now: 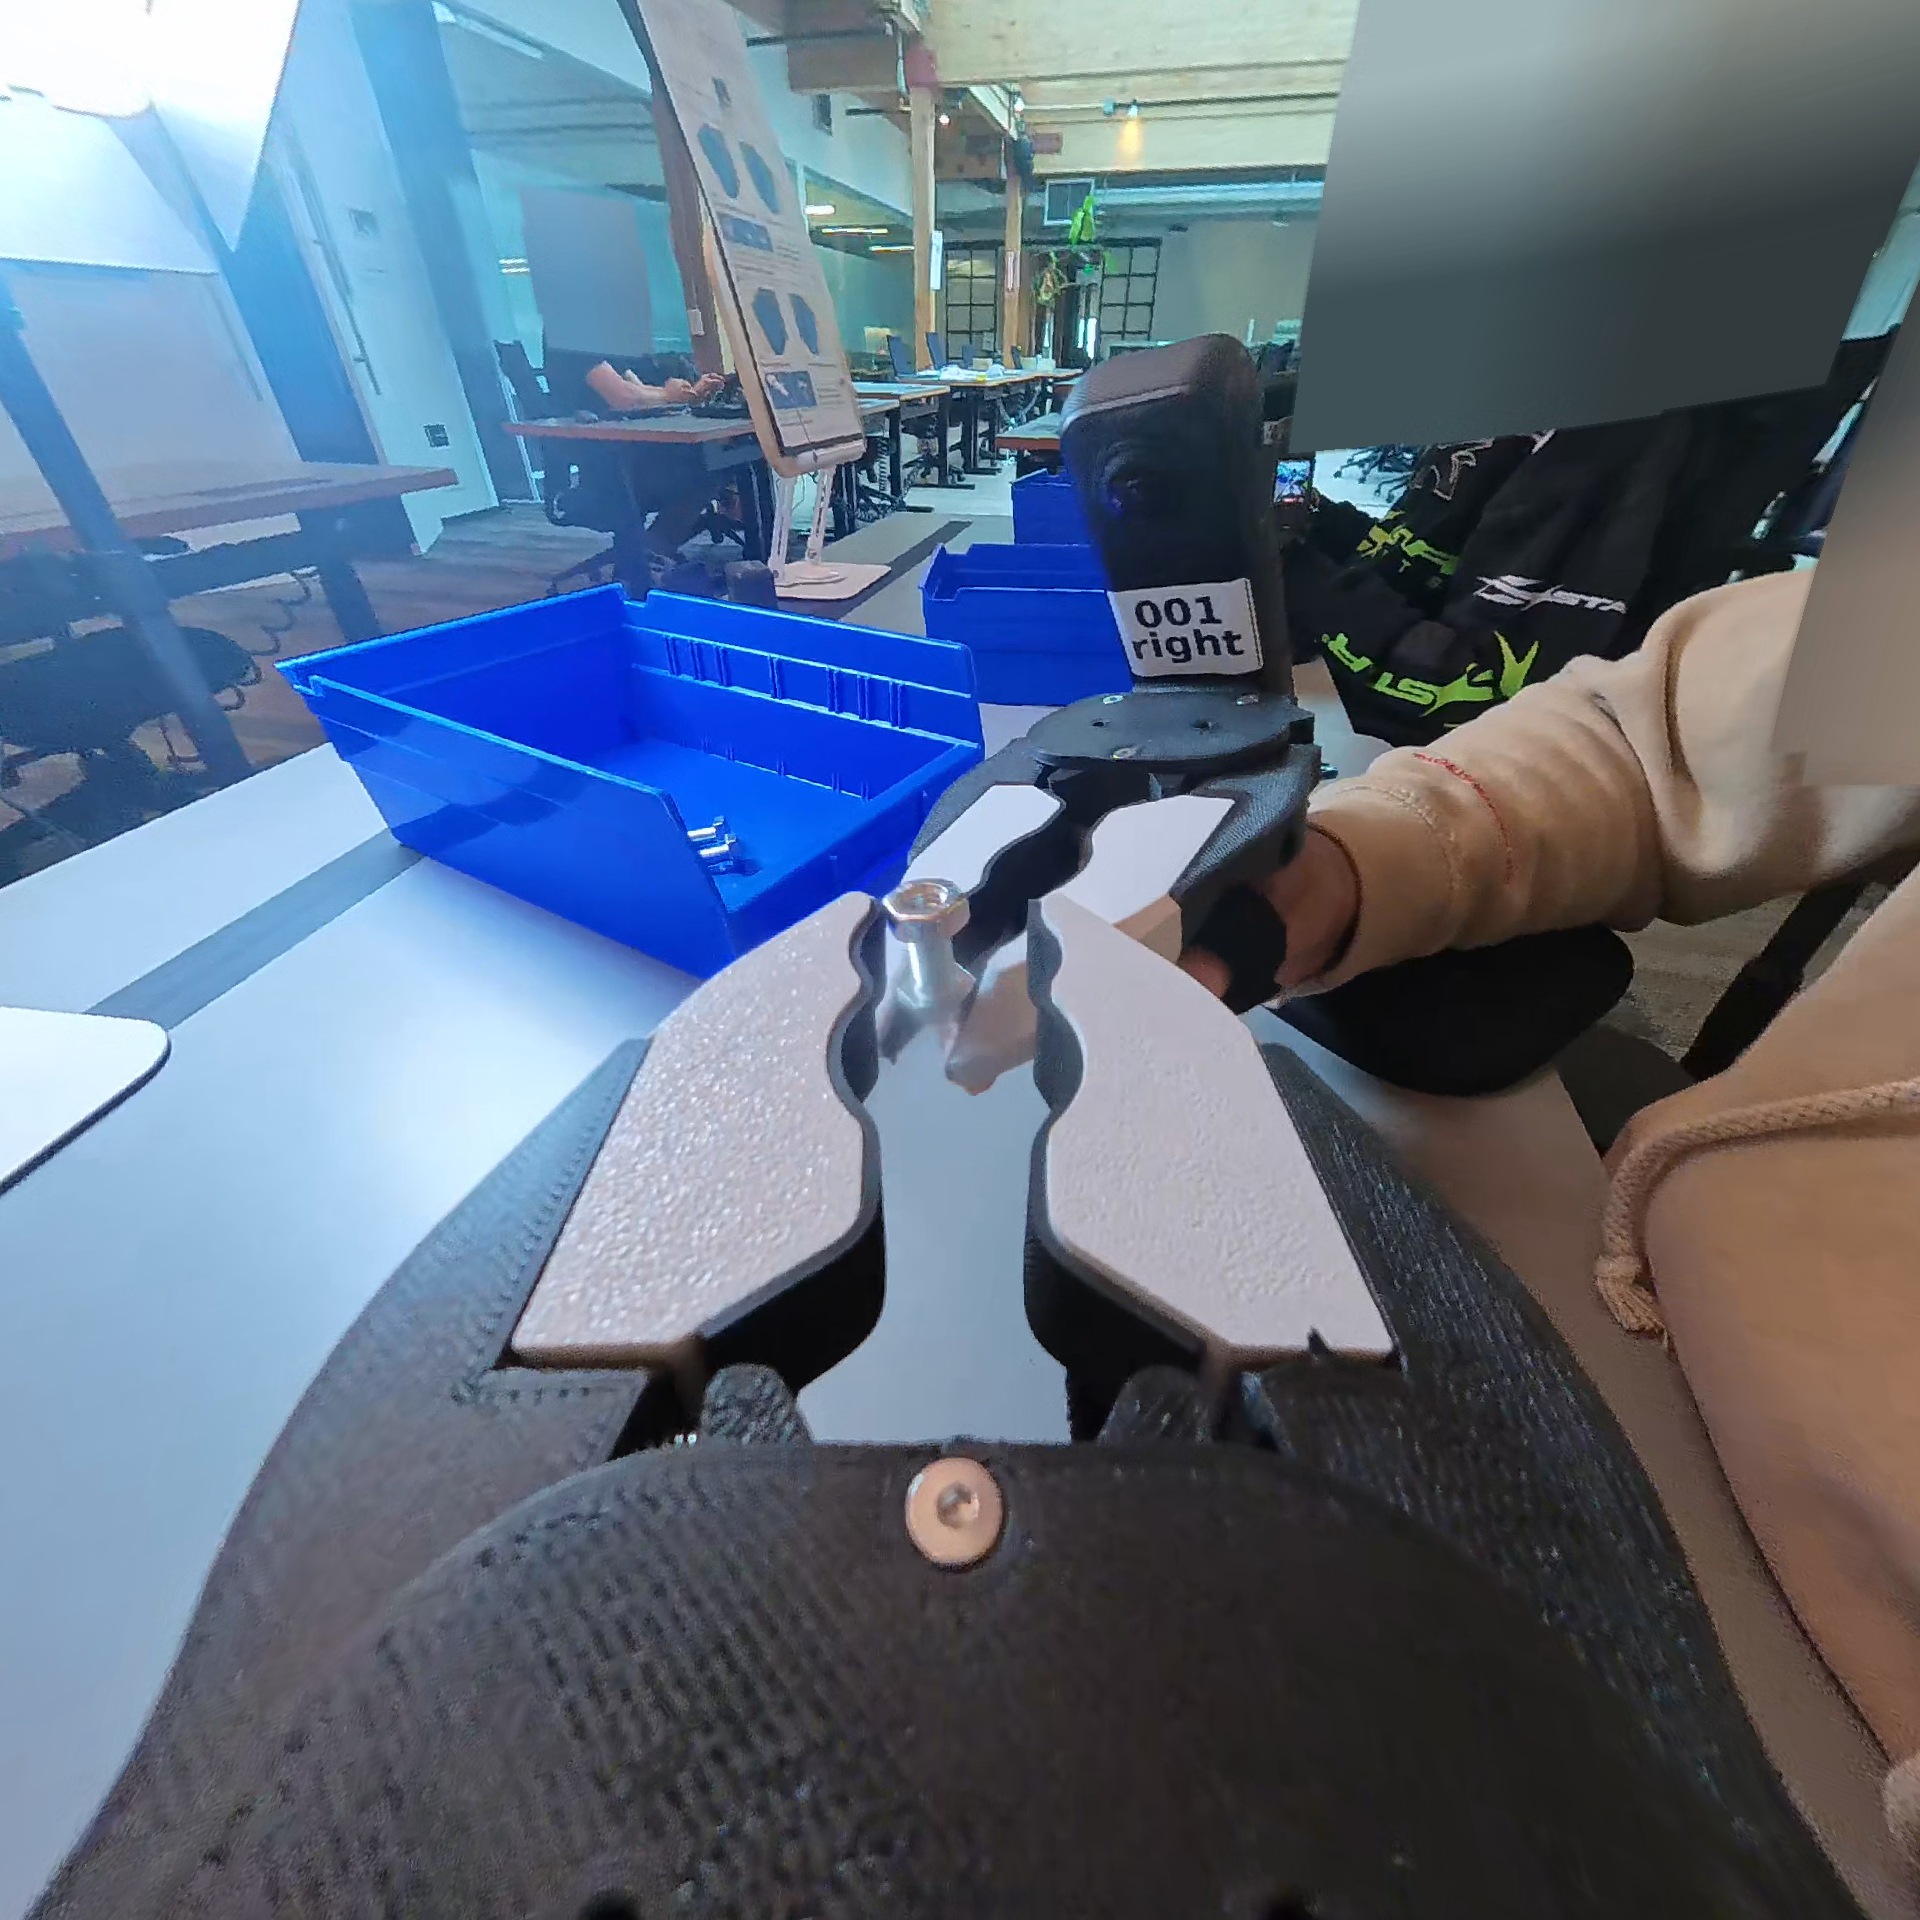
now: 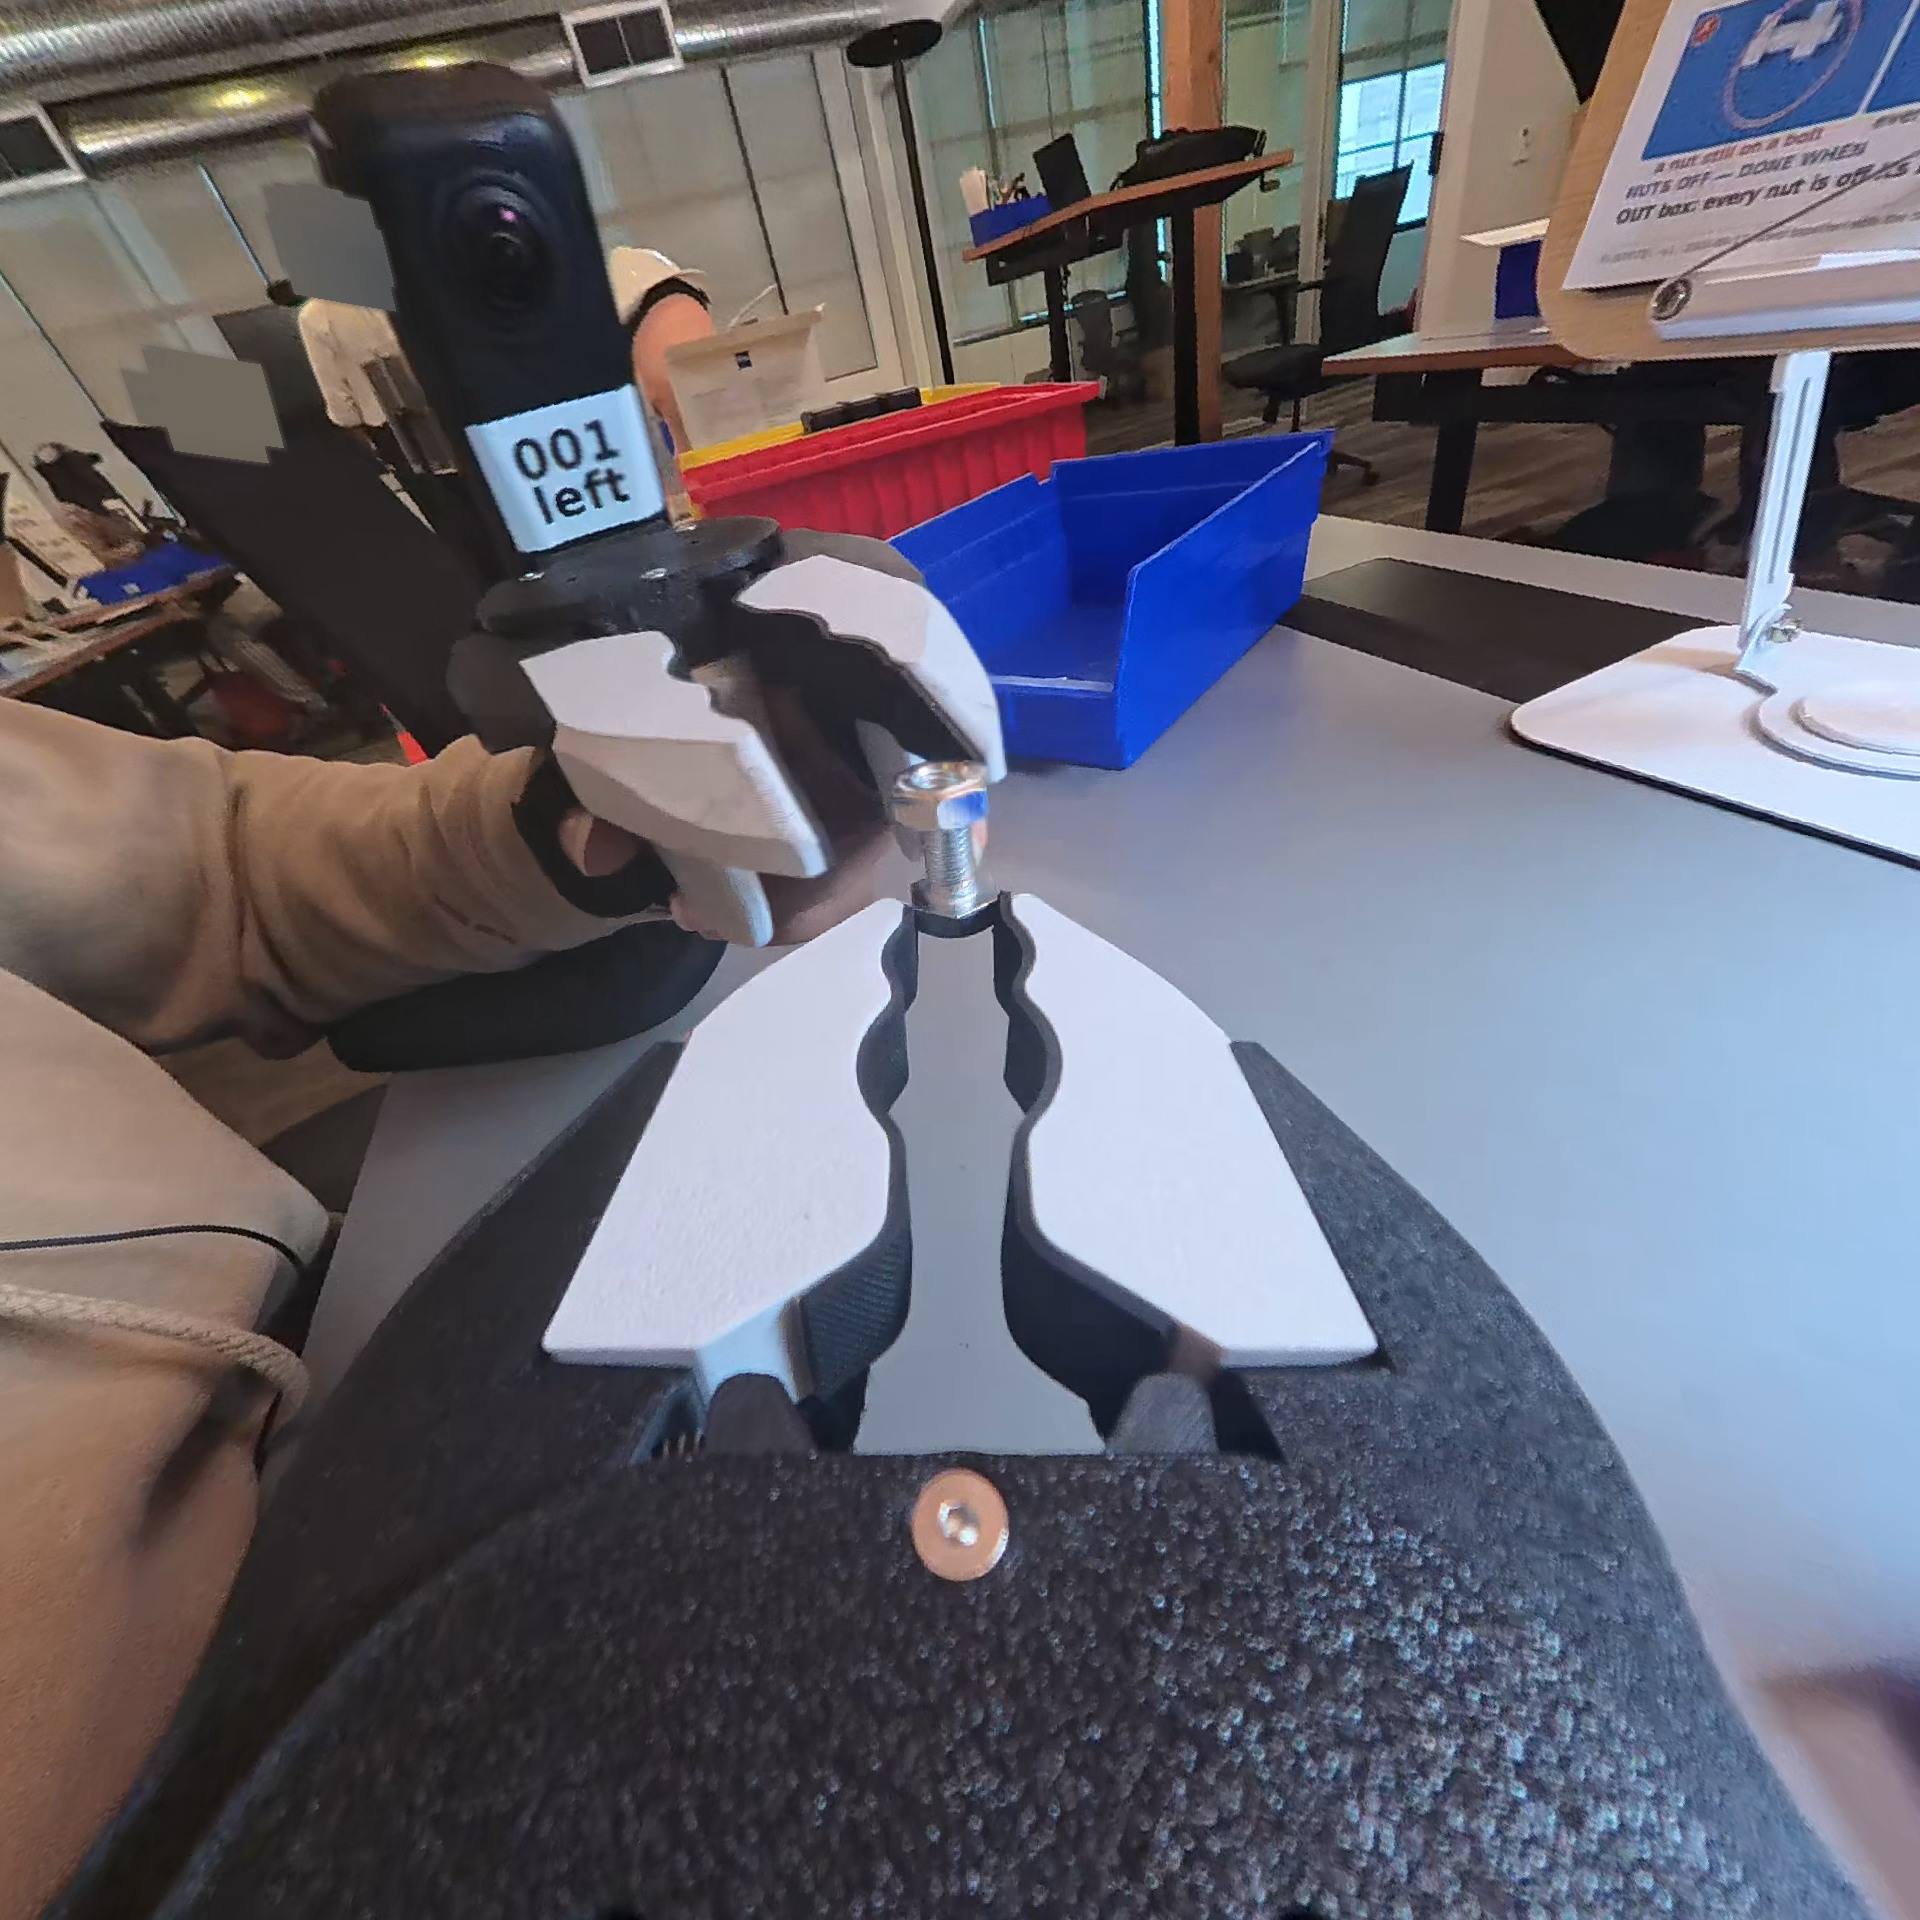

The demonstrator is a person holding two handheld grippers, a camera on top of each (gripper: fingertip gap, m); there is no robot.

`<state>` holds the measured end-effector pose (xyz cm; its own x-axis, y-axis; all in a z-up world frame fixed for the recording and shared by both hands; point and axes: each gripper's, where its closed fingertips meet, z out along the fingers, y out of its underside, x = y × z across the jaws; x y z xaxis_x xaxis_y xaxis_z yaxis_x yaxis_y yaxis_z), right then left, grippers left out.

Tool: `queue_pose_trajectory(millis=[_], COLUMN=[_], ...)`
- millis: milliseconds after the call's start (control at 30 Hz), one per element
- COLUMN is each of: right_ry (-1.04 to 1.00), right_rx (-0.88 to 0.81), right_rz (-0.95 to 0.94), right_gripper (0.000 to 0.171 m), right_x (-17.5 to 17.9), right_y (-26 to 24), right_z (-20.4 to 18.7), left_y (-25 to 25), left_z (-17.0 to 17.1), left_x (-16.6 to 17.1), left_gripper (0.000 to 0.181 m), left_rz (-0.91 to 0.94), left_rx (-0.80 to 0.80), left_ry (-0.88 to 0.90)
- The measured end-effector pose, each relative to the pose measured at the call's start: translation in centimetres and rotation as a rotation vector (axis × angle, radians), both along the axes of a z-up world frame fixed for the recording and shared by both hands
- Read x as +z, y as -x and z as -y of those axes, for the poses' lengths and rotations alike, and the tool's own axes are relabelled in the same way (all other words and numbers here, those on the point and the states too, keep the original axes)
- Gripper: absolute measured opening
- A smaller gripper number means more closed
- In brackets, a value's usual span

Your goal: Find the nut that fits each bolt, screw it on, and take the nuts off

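Note:
A silver bolt (image 2: 943,852) stands upright with a hex nut (image 2: 940,795) at the top of its thread. My right gripper (image 2: 956,909) is shut on the bolt's head at the bottom. My left gripper (image 2: 862,831) comes in from the left, open, its fingers on either side of the nut. In the left wrist view the nut (image 1: 923,904) sits against my left gripper's (image 1: 951,920) left fingertip, with a gap to the other finger. The right gripper (image 1: 940,1029) holds the bolt (image 1: 914,977) from the right, partly hidden by my fingers.
A blue bin (image 1: 520,748) on the grey table (image 1: 312,1143) holds a couple of bolts (image 1: 717,842). More blue bins (image 1: 1018,623) stand behind. The right wrist view shows a blue bin (image 2: 1195,582), a red bin (image 2: 894,457) and a white sign stand (image 2: 1714,717) at right. The grippers are tip to tip, or close to it.

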<state>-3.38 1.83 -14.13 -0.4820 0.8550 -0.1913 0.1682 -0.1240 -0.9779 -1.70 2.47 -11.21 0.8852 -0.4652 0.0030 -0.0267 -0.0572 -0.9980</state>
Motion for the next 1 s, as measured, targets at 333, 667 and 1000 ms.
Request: queue_pose_trajectory(millis=[333, 667, 1000], right_ry=[-0.012, -0.022, -0.098], right_rx=[-0.033, -0.054, 0.008], right_rz=[0.014, 0.027, 0.002], right_gripper=[0.014, 0.014, 0.014], right_x=[0.0, -0.2, -0.5], right_y=[0.1, 0.2, -0.1], right_z=[-0.8, -1.6, 0.6], left_y=[1.0, 0.1, 0.0], left_z=[-0.1, 0.4, 0.0], left_x=[0.2, 0.3, -0.6], left_gripper=[0.020, 0.010, 0.016], left_rz=[0.016, 0.018, 0.079], left_rx=[0.038, -0.031, -0.051], left_ry=[-0.009, -0.014, 0.031])
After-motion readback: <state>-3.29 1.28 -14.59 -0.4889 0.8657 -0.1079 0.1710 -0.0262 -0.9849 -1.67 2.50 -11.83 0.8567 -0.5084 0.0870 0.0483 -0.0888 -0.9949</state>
